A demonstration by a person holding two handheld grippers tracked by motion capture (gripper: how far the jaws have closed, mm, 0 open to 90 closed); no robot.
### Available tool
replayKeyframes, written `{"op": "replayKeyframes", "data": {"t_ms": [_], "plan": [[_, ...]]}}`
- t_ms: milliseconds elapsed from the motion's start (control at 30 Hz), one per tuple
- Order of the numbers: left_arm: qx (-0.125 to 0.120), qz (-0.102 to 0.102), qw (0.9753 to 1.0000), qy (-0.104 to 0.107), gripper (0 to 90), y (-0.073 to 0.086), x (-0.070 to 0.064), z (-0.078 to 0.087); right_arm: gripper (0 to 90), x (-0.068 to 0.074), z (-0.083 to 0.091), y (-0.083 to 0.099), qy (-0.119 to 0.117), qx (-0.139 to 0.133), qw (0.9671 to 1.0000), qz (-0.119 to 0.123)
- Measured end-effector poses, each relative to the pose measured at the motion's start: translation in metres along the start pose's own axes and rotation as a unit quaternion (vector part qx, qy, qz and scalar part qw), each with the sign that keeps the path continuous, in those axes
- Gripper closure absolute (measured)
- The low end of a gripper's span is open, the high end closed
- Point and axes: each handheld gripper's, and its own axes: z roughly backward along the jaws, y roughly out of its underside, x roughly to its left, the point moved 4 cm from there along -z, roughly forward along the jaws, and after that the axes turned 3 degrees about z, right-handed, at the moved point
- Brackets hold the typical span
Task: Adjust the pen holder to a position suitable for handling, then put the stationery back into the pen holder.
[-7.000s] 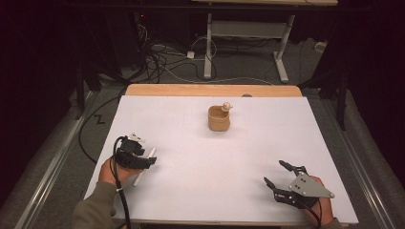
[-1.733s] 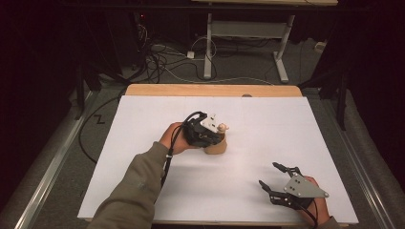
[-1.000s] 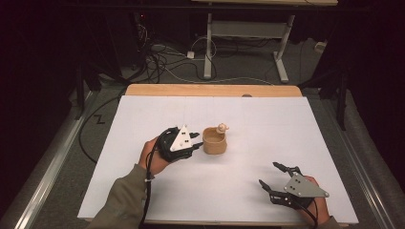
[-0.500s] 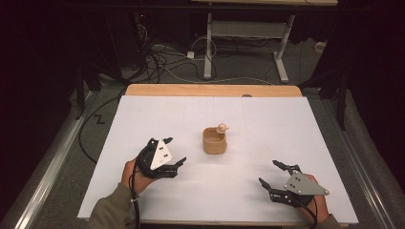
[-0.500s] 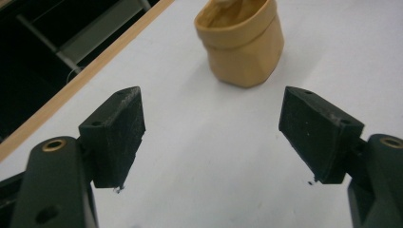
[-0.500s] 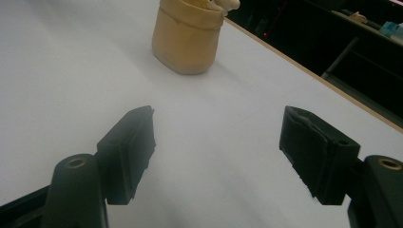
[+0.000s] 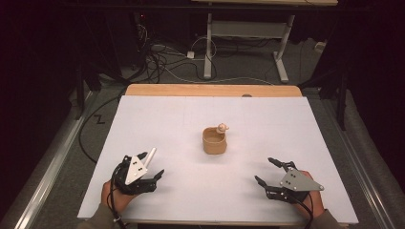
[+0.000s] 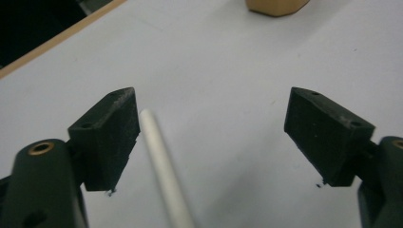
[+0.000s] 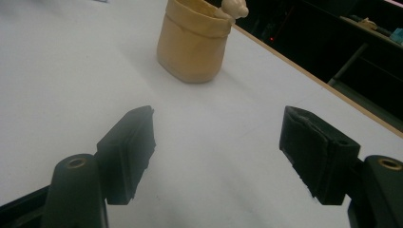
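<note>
The left gripper, matte black jaws apart, rests beside a smooth white cylindrical rod. The right gripper gapes toward a tan, soft-walled cup.

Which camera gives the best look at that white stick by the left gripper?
The left gripper view: the white stick lies large on the table beside one pad of the open left gripper. The high view shows it small, poking out by that gripper, its lower end hidden.

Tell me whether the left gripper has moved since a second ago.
Yes. The left gripper has pulled back from beside the tan cup toward the table's near-left edge.
</note>
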Motion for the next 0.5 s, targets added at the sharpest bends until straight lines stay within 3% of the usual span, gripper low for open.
{"op": "replayKeyframes", "data": {"t_ms": [100,267,333,400,500], "plan": [[0.014,0.033,0.9994,0.001,18.3,0.011,0.005,0.005,27.7,0.000,-0.003,-0.001,-0.003,0.001,1.0000,0.000],[0.060,0.059,0.9964,-0.016,18.3,0.020,0.009,0.009,27.7,0.002,-0.007,-0.003,-0.010,0.000,0.9999,0.004],[0.078,0.083,0.9934,-0.013,18.4,0.021,0.013,0.010,27.7,0.002,-0.009,-0.004,-0.014,-0.002,0.9999,0.007],[0.103,0.110,0.9886,-0.007,18.4,0.019,0.018,0.009,27.7,0.003,-0.010,-0.005,-0.015,-0.003,0.9998,0.009],[0.136,0.134,0.9817,0.000,24.2,0.012,0.028,0.004,27.7,0.002,-0.013,-0.005,-0.019,-0.003,0.9998,0.009]]}}
